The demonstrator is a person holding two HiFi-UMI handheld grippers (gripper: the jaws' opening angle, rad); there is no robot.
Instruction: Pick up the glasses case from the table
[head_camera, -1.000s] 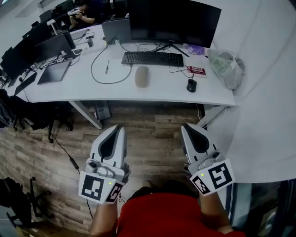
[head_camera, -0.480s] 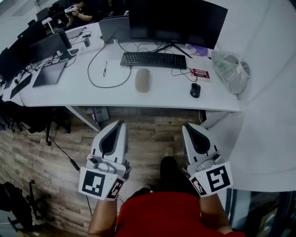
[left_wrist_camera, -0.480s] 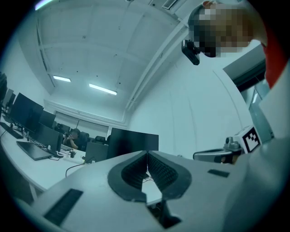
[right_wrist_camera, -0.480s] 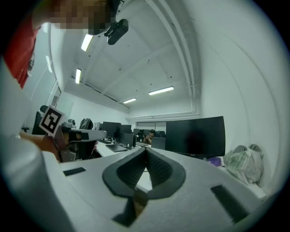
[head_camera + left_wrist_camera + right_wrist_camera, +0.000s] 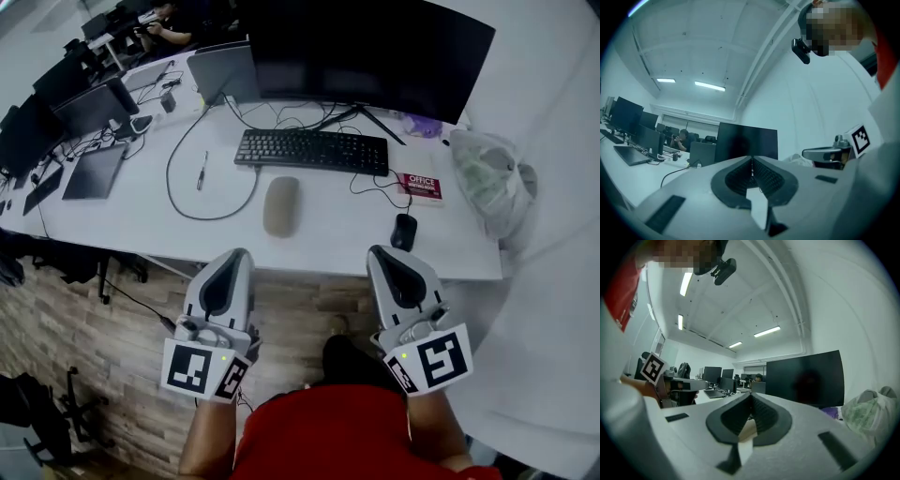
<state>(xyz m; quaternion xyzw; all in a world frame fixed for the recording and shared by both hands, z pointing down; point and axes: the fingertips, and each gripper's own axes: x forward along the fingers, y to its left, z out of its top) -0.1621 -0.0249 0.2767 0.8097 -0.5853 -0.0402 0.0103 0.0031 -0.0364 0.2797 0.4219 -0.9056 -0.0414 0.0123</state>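
Note:
The glasses case (image 5: 281, 206) is a grey oval lying flat on the white table (image 5: 141, 220), in front of the keyboard and near the front edge. My left gripper (image 5: 235, 255) is held level just short of the table edge, a little below and left of the case, shut and empty. My right gripper (image 5: 381, 253) is level at the same edge, to the right of the case, also shut with nothing in it. In the left gripper view the left gripper's (image 5: 751, 159) jaws meet; in the right gripper view the right gripper's (image 5: 751, 394) do too. Neither of these views shows the case.
Behind the case lie a black keyboard (image 5: 311, 150) and a large monitor (image 5: 366, 52). A black mouse (image 5: 403, 232), a red notebook (image 5: 420, 185) and a plastic bag (image 5: 492, 183) sit to the right. A looped cable (image 5: 211, 217), a pen (image 5: 202, 171) and a tablet (image 5: 97, 171) lie left.
Both grippers and the head view have come forward to the table's front edge, so the case now lies much closer. Both pairs of jaws have stayed shut.

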